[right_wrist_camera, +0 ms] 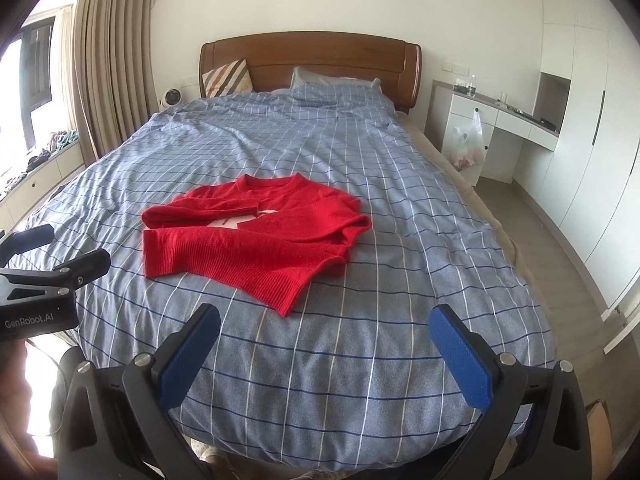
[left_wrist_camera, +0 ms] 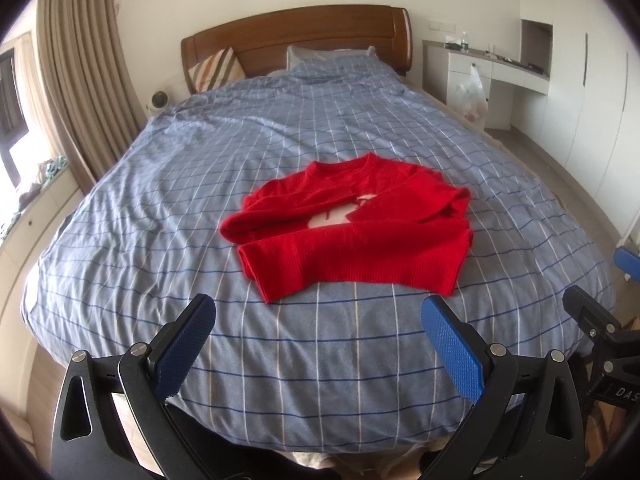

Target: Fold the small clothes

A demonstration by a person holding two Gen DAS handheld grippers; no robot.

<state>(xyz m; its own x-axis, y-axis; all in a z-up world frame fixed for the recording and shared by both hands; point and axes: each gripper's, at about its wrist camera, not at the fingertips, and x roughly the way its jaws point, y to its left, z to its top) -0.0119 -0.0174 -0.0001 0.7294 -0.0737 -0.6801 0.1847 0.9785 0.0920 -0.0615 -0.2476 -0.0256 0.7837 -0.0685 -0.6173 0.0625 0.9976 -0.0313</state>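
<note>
A small red knit sweater [left_wrist_camera: 352, 232] lies on the blue checked bed cover [left_wrist_camera: 200, 184], both sleeves folded in across its chest, a white motif showing between them. In the right wrist view the red sweater [right_wrist_camera: 256, 240] sits left of centre on the bed cover [right_wrist_camera: 400, 240]. My left gripper [left_wrist_camera: 318, 328] hovers open over the near end of the bed, short of the sweater's hem, nothing between its blue pads. My right gripper [right_wrist_camera: 324, 340] is likewise open and empty, near the hem's front corner. The other gripper's body shows at each view's edge.
A wooden headboard [left_wrist_camera: 300, 32] with pillows stands at the far end. Brown curtains [left_wrist_camera: 80, 80] and a window ledge lie to the left. To the right are a white desk [right_wrist_camera: 500, 120], a hanging plastic bag [right_wrist_camera: 468, 148] and white wardrobes.
</note>
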